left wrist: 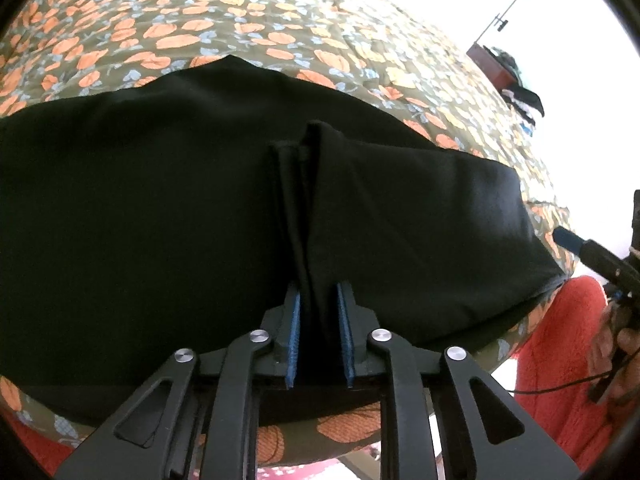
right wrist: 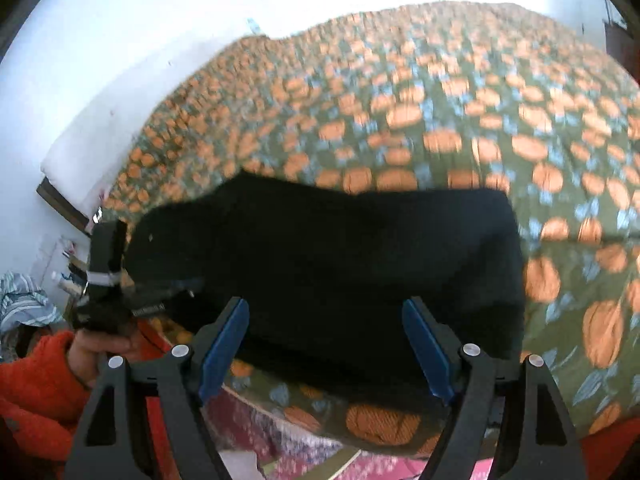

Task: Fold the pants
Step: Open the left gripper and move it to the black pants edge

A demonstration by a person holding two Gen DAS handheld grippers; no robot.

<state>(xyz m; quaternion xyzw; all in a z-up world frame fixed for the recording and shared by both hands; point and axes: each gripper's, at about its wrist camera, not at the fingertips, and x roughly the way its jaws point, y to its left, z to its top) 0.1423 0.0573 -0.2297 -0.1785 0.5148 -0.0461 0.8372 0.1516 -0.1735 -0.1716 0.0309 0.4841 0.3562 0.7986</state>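
Observation:
Black pants (left wrist: 160, 200) lie folded into a wide band across a bedspread with orange flowers (left wrist: 200, 20). A raised pleat of the fabric runs straight between the blue pads of my left gripper (left wrist: 318, 292), which stand a little apart and do not visibly squeeze it. In the right wrist view the pants (right wrist: 340, 248) lie near the bed's front edge. My right gripper (right wrist: 326, 308) hovers over their near edge, jaws wide open and empty. The left gripper (right wrist: 108, 276) shows at the pants' left end, and the right gripper (left wrist: 592, 252) at their right end.
The bedspread (right wrist: 440, 100) stretches far beyond the pants. A person's orange fleece sleeve (right wrist: 36, 368) and hand sit at the bed's near edge. A reddish-brown shelf (left wrist: 492, 64) with dark items stands past the bed's far right. A white wall is on the left.

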